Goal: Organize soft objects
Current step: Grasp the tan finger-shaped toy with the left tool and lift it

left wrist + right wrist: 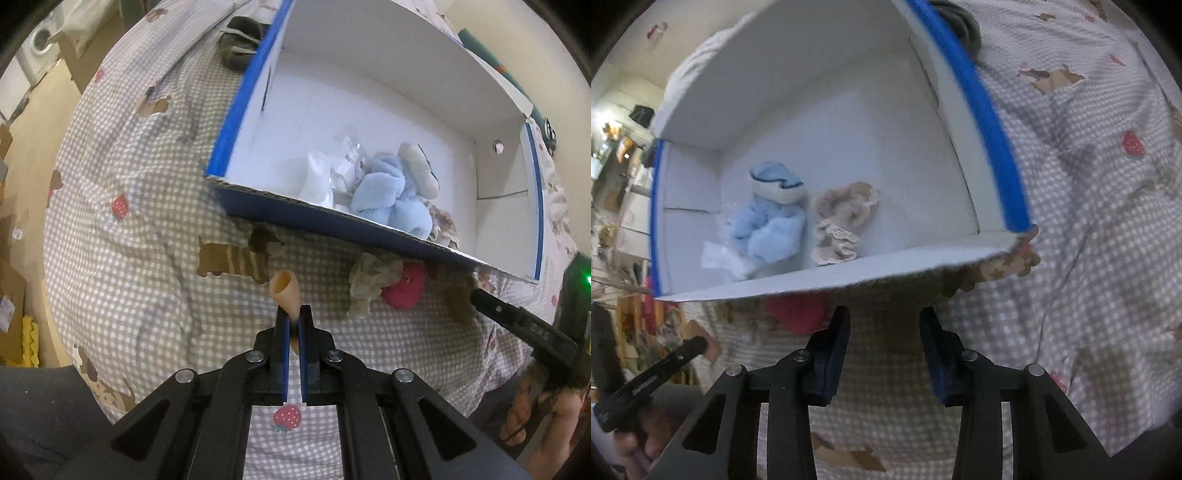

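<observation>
The left gripper (294, 314) is clenched on a small peach-coloured tube-shaped soft piece (285, 291), pinched near its lower part so the open end sticks up above the fingertips, clear of the checked bedspread (147, 236). The right gripper (884, 321) stands with its jaws apart and nothing between them — only the cloth shows in the gap.

Just beyond the held piece, a pink plush (404, 288) and a beige frilly cloth (369, 280) lie on the bedspread against the near wall of the blue-edged white cardboard box (332, 218). Inside the box sit a light blue fluffy toy (772, 225), a beige lace-trimmed item (842, 221) beside it, and some crinkled clear plastic wrapping (332, 173). A dark grey bundle (240, 40) rests on the bed past the box's far corner.

The bedspread is printed with strawberries and brown dogs. Small markings on the side of the right gripper are too blurred to read.
</observation>
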A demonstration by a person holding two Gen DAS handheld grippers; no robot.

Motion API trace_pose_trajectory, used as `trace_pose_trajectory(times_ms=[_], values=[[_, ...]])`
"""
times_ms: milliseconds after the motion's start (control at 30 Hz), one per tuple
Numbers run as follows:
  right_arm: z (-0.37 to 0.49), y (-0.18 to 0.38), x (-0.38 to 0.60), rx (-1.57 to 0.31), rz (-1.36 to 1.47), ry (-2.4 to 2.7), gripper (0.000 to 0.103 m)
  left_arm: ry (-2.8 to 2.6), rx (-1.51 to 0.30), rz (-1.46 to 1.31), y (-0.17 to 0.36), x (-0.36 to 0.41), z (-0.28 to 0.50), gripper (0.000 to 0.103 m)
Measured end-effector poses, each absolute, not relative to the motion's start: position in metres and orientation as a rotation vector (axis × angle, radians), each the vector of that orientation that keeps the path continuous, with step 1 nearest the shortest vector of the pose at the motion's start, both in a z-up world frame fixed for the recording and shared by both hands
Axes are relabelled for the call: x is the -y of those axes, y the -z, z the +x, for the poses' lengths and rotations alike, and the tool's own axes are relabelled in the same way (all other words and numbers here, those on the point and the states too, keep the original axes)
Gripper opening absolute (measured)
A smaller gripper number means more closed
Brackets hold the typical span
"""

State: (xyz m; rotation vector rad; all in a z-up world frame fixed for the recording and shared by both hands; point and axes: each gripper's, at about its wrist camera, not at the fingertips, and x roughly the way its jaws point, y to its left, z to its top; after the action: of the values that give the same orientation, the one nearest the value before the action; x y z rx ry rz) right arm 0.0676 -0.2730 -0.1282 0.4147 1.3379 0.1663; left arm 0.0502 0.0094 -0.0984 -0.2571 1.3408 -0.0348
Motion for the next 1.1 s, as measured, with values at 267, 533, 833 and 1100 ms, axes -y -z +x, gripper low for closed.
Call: trace_pose_trajectory(times_ms=[267, 533, 833, 1100], values=[[0.078, 0.148, 0.259, -1.414, 0.281, -0.133, 0.011, -0.002, -1.348, -0.235, 0.111, -0.009, 0.055, 0.004], [0.064, 0.102, 0.252, -1.225, 0.356, -0.278, 0.009, -0.049, -1.328, -0.208, 0.106, -0.019, 0.054, 0.004], [0.054, 0.098, 0.259, -1.207, 0.323, -0.314, 0.009, -0.048, -1.304, -0.188, 0.092, -0.015, 0.042, 0.004], [0.045, 0.092, 0.241, -1.203, 0.269, -0.360, 0.009, -0.060, -1.291, -0.140, 0.085, -0.008, 0.041, 0.004]])
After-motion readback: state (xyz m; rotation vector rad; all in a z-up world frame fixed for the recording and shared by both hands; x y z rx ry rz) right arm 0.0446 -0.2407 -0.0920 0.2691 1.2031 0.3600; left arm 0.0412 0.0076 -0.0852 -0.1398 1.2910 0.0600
